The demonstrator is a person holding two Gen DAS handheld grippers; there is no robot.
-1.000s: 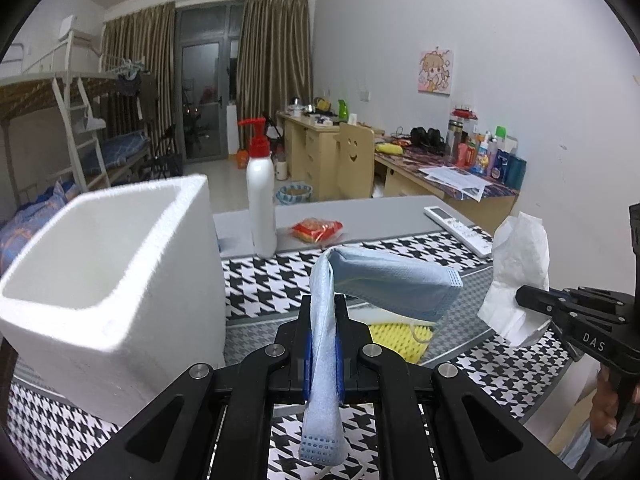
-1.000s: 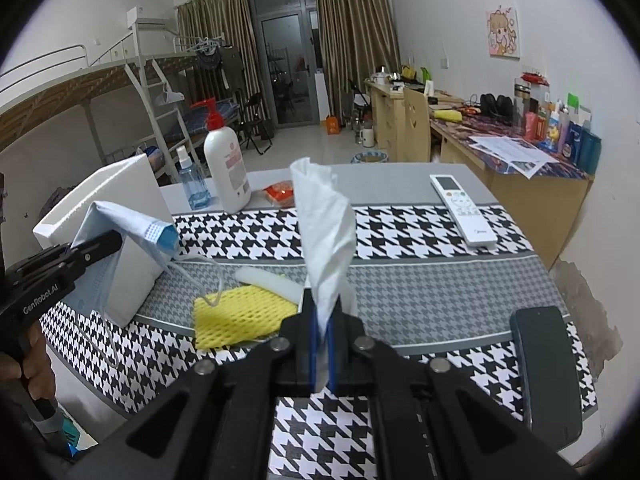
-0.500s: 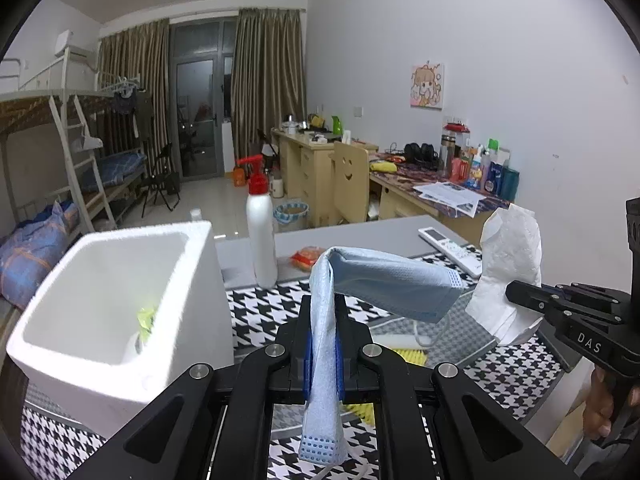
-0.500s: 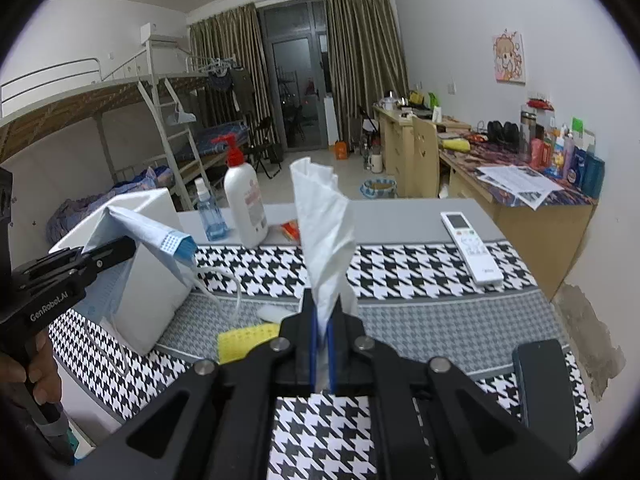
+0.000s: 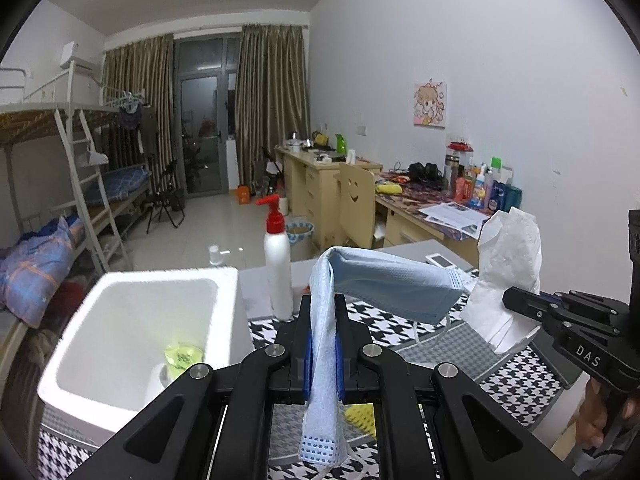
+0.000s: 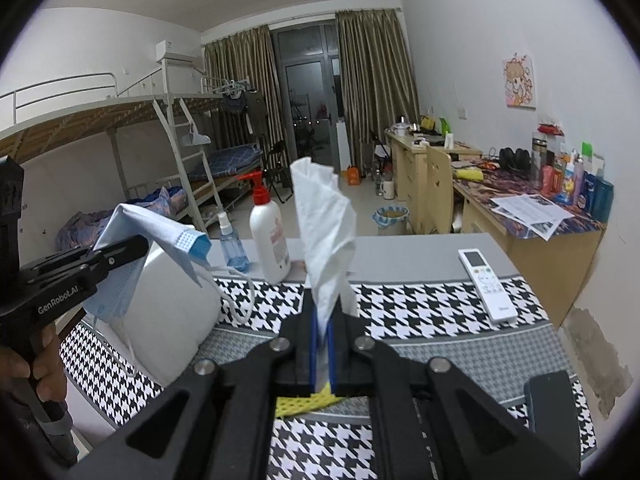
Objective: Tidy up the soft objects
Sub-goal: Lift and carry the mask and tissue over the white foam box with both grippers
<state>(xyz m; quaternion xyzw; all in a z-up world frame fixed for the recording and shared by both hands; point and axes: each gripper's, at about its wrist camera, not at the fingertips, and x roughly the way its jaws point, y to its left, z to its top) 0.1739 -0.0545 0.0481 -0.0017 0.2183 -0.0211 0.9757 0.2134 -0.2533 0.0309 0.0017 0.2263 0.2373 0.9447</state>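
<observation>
Both grippers have risen above the houndstooth tablecloth (image 6: 400, 300), pinching face mask (image 5: 384, 284) and tissue (image 6: 324, 216).

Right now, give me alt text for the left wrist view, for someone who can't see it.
The left gripper, jaws shut, holds a light blue pleated face mask beside an open white foam box on a houndstooth-patterned table; at right, the right gripper grips a crumpled white tissue.

White walls (image 5: 500, 60), bunk bed (image 6: 120, 128), curtained glass door (image 5: 204, 120).
</observation>
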